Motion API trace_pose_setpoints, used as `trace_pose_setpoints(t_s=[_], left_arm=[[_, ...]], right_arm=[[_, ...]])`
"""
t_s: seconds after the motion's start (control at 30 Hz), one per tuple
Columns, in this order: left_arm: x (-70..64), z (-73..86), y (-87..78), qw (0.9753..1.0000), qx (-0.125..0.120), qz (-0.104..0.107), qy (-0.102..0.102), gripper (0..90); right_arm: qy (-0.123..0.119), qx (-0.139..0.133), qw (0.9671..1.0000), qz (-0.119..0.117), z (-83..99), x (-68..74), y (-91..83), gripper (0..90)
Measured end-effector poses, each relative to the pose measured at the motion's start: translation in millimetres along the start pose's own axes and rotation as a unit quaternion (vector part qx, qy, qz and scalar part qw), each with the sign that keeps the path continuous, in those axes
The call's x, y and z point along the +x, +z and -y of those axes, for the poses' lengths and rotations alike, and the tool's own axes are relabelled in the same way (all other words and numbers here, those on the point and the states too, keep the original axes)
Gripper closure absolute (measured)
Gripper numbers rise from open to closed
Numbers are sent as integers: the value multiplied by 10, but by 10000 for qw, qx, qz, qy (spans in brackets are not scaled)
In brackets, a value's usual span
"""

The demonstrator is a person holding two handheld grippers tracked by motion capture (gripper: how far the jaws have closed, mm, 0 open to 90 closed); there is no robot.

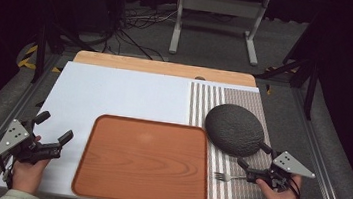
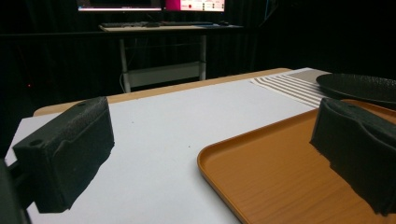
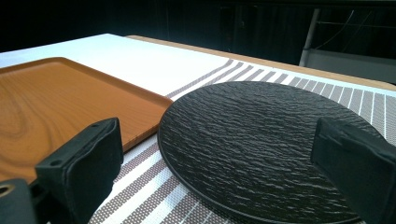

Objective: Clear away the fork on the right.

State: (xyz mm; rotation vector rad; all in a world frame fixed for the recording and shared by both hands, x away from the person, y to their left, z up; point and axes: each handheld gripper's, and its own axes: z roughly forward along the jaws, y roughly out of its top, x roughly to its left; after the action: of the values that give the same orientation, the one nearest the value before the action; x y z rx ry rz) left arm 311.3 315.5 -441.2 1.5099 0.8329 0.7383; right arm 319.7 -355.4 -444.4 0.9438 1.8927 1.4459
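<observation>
From above, a wooden tray sits bottom centre, a dark plate right of it on a striped mat, and a fork beside the right gripper. The left gripper sits lower left, jaws apart, empty.

Left gripper view: jaws spread; tray lower right.

Right gripper view: jaws wide, plate centred between them.

Fork handle hidden under right claw; tray cut by edge

Each black gripper, left and right, carries a grey triangular plate with small holes; pale sleeve cuffs cover both wrists.
</observation>
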Motion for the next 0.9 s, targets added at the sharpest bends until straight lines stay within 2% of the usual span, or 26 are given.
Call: trace_pose_setpoints(t_s=[0.53,0.77,0.9], left_arm=[[1,0,0,10000,13,-26,6,2],[-6,2,11,10000,68,-17,34,2],[-3,2,8,10000,79,-22,40,2]], right_arm=[[-13,-4,10000,-83,-19,19,9,29],[3,-47,9997,-253,-196,20,87,28],[-15,30,9995,-321,-246,26,138,26]])
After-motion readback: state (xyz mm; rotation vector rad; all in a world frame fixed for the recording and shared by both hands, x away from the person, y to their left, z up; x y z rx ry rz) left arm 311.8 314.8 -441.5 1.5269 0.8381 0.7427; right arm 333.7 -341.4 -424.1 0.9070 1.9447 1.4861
